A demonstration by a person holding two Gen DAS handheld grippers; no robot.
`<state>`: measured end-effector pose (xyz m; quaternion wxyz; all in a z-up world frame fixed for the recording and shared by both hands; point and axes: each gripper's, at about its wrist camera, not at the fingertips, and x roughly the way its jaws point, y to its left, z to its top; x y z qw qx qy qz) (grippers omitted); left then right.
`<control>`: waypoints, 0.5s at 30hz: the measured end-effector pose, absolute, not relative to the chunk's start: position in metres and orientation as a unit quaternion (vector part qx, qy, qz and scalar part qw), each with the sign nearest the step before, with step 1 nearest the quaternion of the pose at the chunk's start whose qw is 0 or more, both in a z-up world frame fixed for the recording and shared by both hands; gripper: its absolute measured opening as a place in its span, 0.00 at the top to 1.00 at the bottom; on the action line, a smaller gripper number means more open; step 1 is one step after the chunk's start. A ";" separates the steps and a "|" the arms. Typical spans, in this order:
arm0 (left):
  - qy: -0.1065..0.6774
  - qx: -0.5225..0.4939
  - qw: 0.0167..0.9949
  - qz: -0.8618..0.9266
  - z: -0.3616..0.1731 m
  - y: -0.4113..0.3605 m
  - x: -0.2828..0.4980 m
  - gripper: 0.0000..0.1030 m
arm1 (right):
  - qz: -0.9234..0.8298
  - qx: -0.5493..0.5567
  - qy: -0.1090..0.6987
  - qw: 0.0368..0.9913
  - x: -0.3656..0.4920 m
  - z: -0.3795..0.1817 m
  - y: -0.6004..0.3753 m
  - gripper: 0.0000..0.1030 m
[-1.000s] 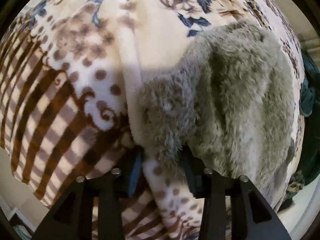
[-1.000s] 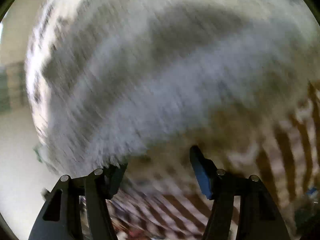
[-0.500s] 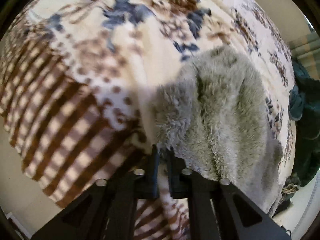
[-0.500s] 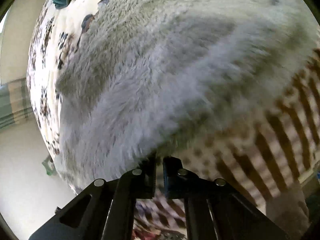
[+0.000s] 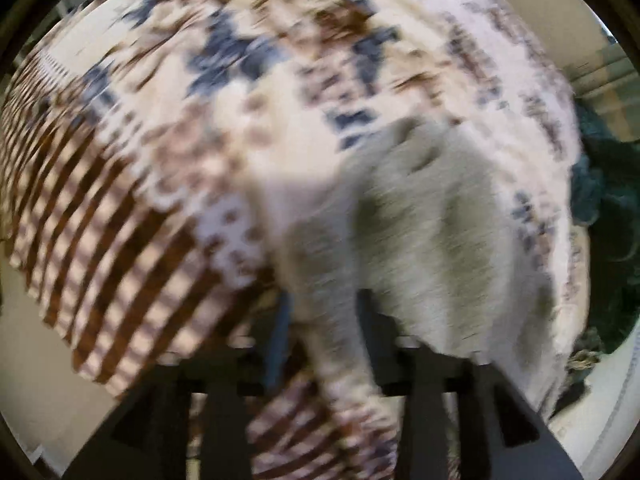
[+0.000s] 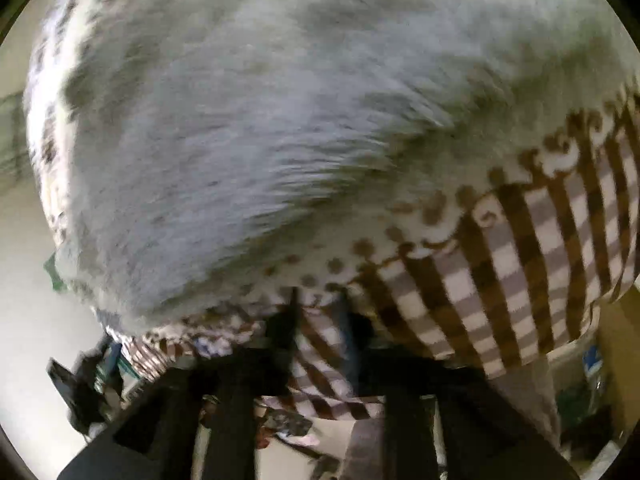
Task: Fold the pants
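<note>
Both grippers, left (image 5: 320, 312) and right (image 6: 320, 312), are opening (nothing pinched) at the furry pants' (image 5: 432, 220) near edge.

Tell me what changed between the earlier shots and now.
Both grippers closed half a second ago, and their jaws are opening again. In the left gripper a fold of the fuzzy grey pants hangs between the jaws; the right gripper has only the patterned blanket behind its gap. The pants still lie bunched on the blanket.
</note>
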<state>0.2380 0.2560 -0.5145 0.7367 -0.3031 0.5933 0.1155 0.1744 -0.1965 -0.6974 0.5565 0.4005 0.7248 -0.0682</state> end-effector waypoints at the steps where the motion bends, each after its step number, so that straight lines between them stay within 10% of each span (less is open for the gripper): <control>1: 0.584 -0.307 0.743 0.113 -0.511 0.253 0.243 0.46 | -0.067 0.404 0.711 0.572 0.175 -0.685 -0.198 0.47; 9: 0.585 -0.279 0.751 0.128 -0.541 0.247 0.314 0.44 | -0.103 0.439 0.652 0.609 0.201 -0.672 -0.217 0.45; 11: 0.587 -0.267 0.756 0.112 -0.552 0.244 0.323 0.80 | -0.120 0.448 0.649 0.604 0.205 -0.687 -0.224 0.46; 15: 0.558 -0.239 0.788 0.099 -0.533 0.239 0.316 0.87 | -0.154 0.444 0.642 0.606 0.207 -0.694 -0.231 0.87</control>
